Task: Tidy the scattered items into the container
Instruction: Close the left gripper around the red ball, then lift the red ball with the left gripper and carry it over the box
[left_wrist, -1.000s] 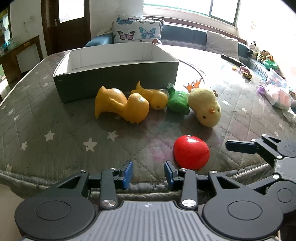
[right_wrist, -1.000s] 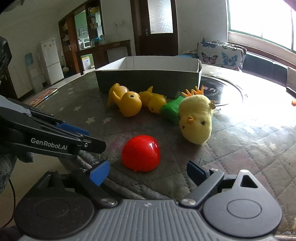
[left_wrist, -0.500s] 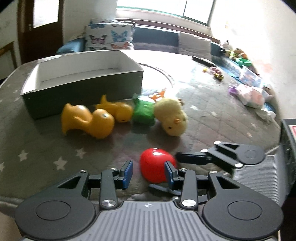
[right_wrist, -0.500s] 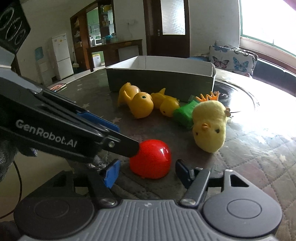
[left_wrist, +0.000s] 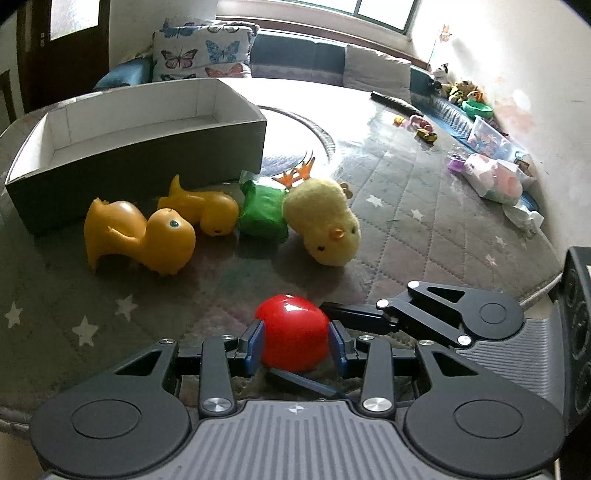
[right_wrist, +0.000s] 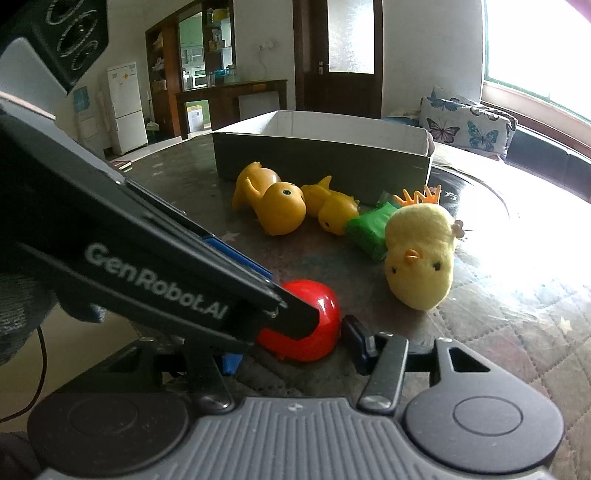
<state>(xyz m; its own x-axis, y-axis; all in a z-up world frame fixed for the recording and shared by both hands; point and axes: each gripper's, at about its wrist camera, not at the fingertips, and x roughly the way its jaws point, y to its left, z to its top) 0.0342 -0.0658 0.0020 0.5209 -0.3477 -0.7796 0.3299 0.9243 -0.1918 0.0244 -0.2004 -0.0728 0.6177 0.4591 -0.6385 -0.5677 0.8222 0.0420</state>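
red and glossy, the rounded plastic toy sits at the near edge of the table, right between the blue pads of my left gripper. those jaws have just been opening a touch, and they flank the toy closely on both sides; whether the pads press it i cannot tell. my right gripper comes at the same toy from the right, its jaws just now closing in, one finger on the far side and one on the near side. its near pad is hidden behind my left tool, so i cannot tell whether it grips either. both hands are equally near; the toy is squat, with no long axis to speak of.

the grey open cardboard box stands well beyond, up and to the left of the toy, with two orange rubber ducks, a green soft block and a yellow plush chick lying in a row between them.

the table wears a grey quilted cover with white stars. behind it are a sofa with a butterfly cushion and a bright window.
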